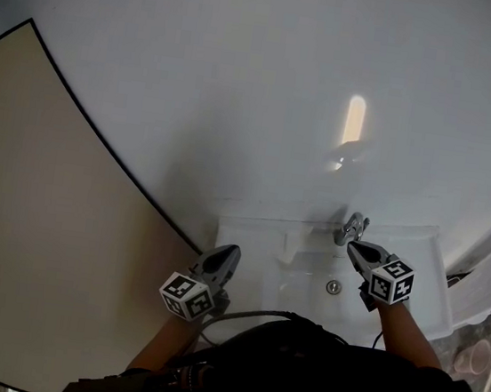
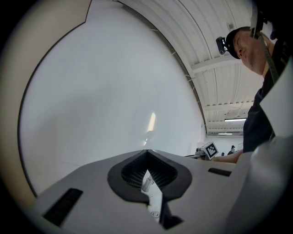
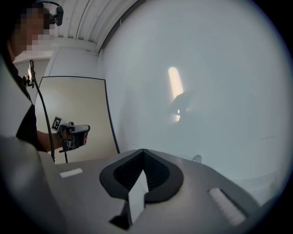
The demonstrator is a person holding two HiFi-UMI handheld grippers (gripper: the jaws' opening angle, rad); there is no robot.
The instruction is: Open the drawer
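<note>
Head view: dim, even light without hard shadows. A pale glossy wall (image 1: 244, 74) carries one elongated warm reflection (image 1: 354, 120), the corners darken, and the black edge of the beige panel (image 1: 35, 226) bows under wide-angle distortion. Left gripper view: circular fisheye frame with black corners, a ceiling strip light (image 2: 236, 119) glowing at right, the reflection faint on the wall, the left tool (image 2: 146, 151) soft close to the lens. Right gripper view: same black surround, the reflection brighter with a hazy edge, the right tool (image 3: 143, 153) blurred in the foreground, its inner recess in shadow.
</note>
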